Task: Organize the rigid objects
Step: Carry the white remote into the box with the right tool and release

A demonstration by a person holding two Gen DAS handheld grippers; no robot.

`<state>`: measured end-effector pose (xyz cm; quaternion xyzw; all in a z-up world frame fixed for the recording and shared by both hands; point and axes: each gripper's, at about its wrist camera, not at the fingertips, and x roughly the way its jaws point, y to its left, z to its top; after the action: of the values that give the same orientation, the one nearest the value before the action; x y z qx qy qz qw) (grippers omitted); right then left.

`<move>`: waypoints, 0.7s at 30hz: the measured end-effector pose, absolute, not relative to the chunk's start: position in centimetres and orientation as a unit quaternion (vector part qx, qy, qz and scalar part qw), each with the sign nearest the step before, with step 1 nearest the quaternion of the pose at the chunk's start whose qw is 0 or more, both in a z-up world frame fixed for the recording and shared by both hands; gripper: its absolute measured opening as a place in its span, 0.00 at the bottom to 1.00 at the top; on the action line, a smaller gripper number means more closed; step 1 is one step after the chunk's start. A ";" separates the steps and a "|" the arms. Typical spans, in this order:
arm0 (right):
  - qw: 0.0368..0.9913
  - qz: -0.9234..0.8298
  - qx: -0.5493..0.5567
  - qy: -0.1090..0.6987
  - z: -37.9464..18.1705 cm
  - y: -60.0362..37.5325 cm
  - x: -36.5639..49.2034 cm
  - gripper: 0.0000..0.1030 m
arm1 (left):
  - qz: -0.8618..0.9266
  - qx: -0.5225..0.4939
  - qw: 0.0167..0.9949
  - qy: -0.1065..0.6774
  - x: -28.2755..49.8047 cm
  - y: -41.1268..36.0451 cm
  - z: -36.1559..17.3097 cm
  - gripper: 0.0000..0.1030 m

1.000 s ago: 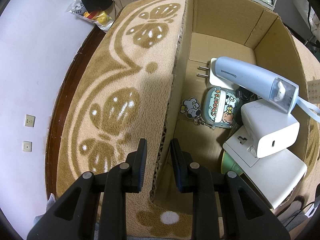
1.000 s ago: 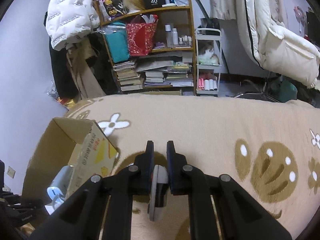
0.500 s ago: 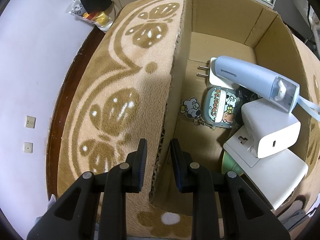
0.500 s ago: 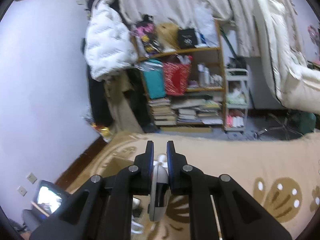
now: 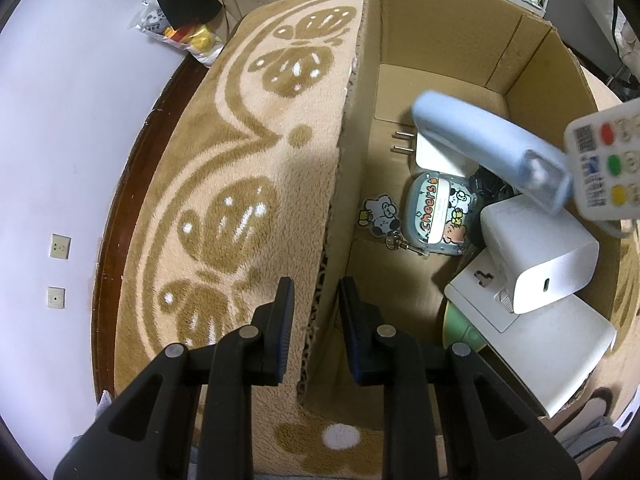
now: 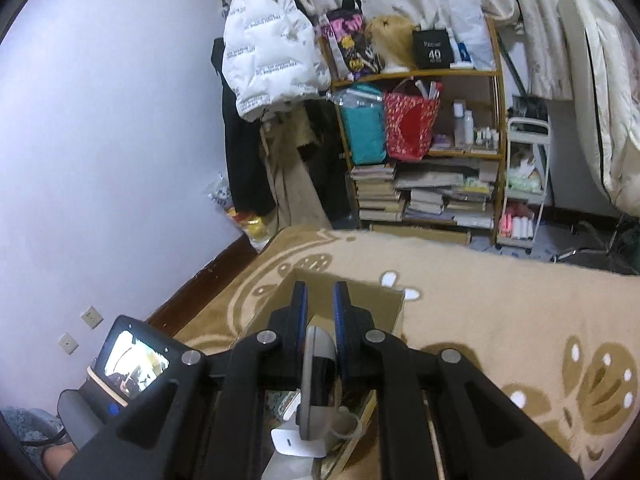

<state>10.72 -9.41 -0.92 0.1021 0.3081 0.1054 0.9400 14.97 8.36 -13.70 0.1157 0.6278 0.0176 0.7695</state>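
An open cardboard box (image 5: 440,24) stands on a beige patterned blanket (image 5: 240,184). My left gripper (image 5: 316,312) is shut on the box's left wall (image 5: 336,216), one finger on each side. Inside lie a light blue device (image 5: 480,140), a white charger (image 5: 536,256), a cartoon case (image 5: 438,212), a dog keychain (image 5: 380,214) and a white flat block (image 5: 552,356). My right gripper (image 6: 319,312) is shut on a white remote (image 6: 316,380) and holds it over the box (image 6: 360,300). The remote's button end shows at the right edge of the left wrist view (image 5: 604,160).
A purple wall with sockets (image 5: 60,246) and a dark wooden edge (image 5: 132,160) lie left. A cluttered shelf with books and bags (image 6: 420,152), a white jacket (image 6: 268,52) and a small cart (image 6: 524,184) stand beyond the blanket. The left gripper's camera screen (image 6: 132,360) shows low left.
My right gripper has carried the remote left and over the box; the remote's button end has entered the left wrist view. My left gripper still holds the box wall.
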 end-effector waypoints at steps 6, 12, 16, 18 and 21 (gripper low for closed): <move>0.923 0.113 0.110 0.350 -3.9 -9.1 11.6 0.13 | 0.019 0.113 0.769 0.628 15.0 8.5 -13.6 0.21; 0.905 0.114 0.105 0.396 -6.9 -8.6 12.3 0.13 | 0.019 0.111 0.770 0.628 15.0 8.5 -13.7 0.21; 0.898 0.116 0.099 0.413 -7.9 -8.3 12.3 0.13 | 0.018 0.109 0.769 0.629 15.1 8.6 -13.7 0.21; 0.900 0.112 0.094 0.412 -7.8 -8.4 12.2 0.14 | 0.018 0.107 0.769 0.630 15.1 8.7 -13.7 0.21; 0.900 0.107 0.096 0.412 -7.7 -8.8 12.1 0.15 | 0.017 0.104 0.770 0.630 15.1 8.8 -13.7 0.22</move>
<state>12.11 -8.77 -7.67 0.0955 0.4124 0.1072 0.8996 15.09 8.80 -13.68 0.1039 0.6299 0.0173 0.7695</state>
